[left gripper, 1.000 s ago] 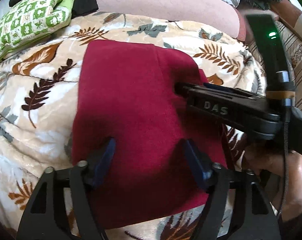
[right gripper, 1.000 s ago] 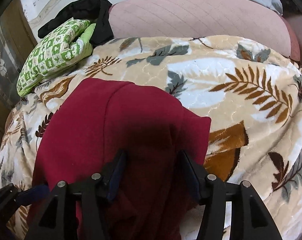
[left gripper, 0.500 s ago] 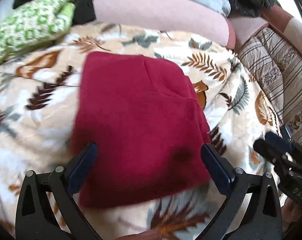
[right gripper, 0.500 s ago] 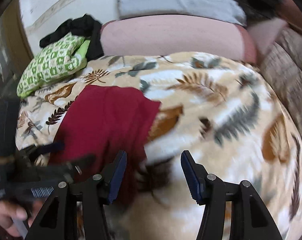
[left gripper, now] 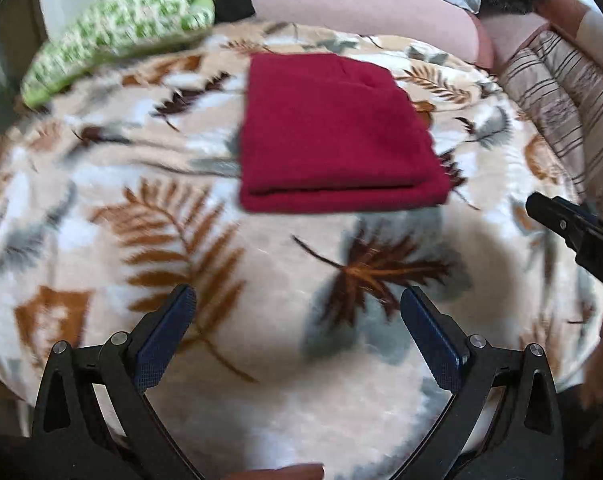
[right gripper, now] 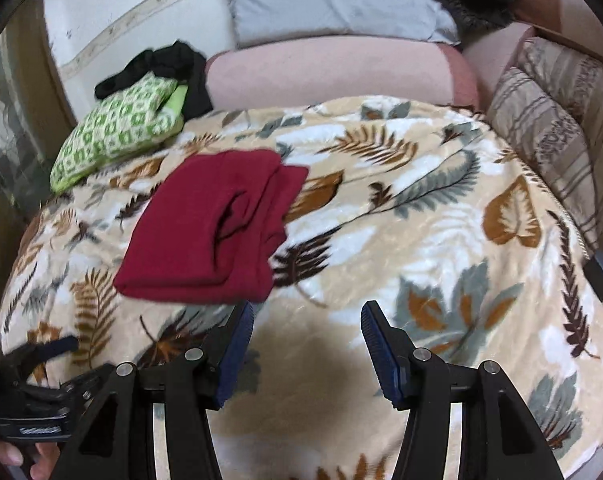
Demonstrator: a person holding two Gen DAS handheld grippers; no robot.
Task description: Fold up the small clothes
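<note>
A dark red garment (left gripper: 333,136) lies folded into a compact rectangle on the leaf-patterned blanket (left gripper: 261,280). It also shows in the right wrist view (right gripper: 213,224), with its layered edges facing right. My left gripper (left gripper: 297,300) is open and empty, well back from the garment's near edge. My right gripper (right gripper: 307,312) is open and empty, just short of the garment's near right corner. The right gripper shows at the right edge of the left wrist view (left gripper: 573,232), and the left gripper shows low on the left of the right wrist view (right gripper: 33,380).
A green-and-white patterned cloth (right gripper: 113,132) and a black garment (right gripper: 169,68) lie at the blanket's far left. A pink bolster (right gripper: 325,72) and a grey pillow (right gripper: 333,0) line the back. Striped cushions (right gripper: 553,128) stand at the right.
Both grippers have let go of the red garment and pulled back toward me. The left gripper's jaws have opened wide. The garment now lies folded on the blanket.
</note>
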